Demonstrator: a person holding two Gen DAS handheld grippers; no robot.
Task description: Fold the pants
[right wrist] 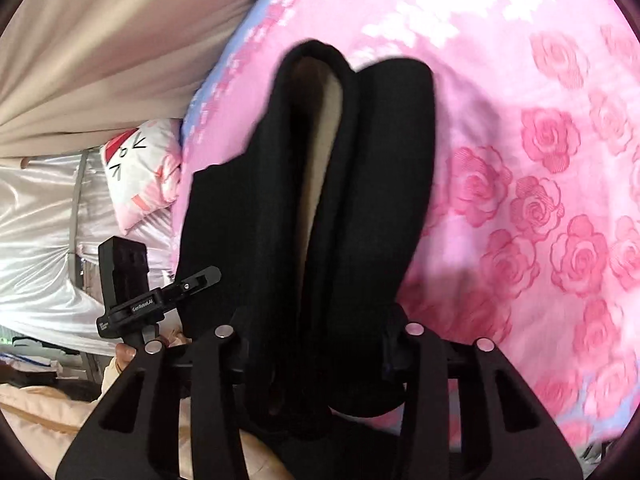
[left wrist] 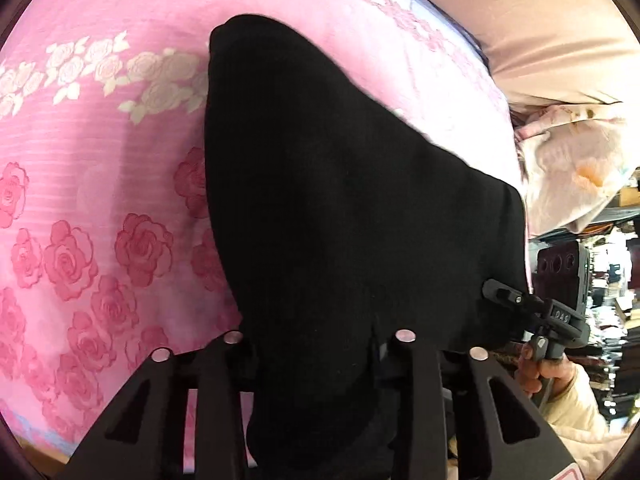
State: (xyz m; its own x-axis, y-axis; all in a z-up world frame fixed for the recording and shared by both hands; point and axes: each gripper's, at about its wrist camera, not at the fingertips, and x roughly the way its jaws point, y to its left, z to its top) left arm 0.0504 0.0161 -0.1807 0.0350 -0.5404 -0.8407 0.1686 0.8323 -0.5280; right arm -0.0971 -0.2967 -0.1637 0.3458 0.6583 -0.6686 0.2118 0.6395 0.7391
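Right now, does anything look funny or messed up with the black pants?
Nothing looks torn or spilled. The black pants hang bunched between the left gripper and right gripper, above the pink rose bedspread. A pale lining peeks out from one open end, which may be normal.

A pink rose-patterned bedspread [left wrist: 100, 184] covers the bed, black pants [left wrist: 320, 200] draped onto it.

Bed [left wrist: 100, 184] under pink rose-print cover, pale blue band along its far edge. Beige curtain [right wrist: 100, 40] hangs beyond. Cat-face pillow [right wrist: 140, 172] just off the bed's corner; cluttered shelves [left wrist: 616, 280] behind.
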